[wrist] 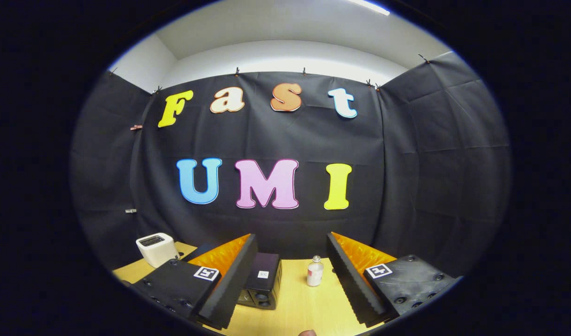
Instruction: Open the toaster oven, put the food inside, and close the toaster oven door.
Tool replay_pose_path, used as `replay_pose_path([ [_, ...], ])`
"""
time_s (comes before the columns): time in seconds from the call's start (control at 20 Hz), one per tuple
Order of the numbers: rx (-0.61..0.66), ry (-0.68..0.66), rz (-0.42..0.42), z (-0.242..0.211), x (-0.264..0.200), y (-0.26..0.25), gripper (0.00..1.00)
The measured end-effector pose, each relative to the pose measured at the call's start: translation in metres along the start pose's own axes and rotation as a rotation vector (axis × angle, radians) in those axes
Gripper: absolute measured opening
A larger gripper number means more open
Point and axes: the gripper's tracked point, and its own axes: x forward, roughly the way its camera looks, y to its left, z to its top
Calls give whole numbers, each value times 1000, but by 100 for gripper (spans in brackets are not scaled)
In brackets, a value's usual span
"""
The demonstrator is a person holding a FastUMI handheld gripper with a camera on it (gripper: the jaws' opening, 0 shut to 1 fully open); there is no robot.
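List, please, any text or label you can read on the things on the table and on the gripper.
Black toaster oven: small white label, too small to read.
Bottle, between the open gripper's fingers: no legible text.
Gripper body: square patterned markers, no words.

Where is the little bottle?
The little bottle stands on the wooden table between the open gripper's fingers, just right of the black toaster oven.

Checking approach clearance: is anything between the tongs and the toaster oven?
Nothing visible. The open tongs are empty, and the black toaster oven sits on the table just ahead, by one finger. The small bottle stands beside it.
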Motion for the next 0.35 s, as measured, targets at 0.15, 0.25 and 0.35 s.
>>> replay_pose_path([
  [0.15,23,13,13,-7,0,-3,97],
  [0.25,17,12,11,-14,2,-9,97],
  [0.35,22,38,14,-15,-3,-7,97],
])
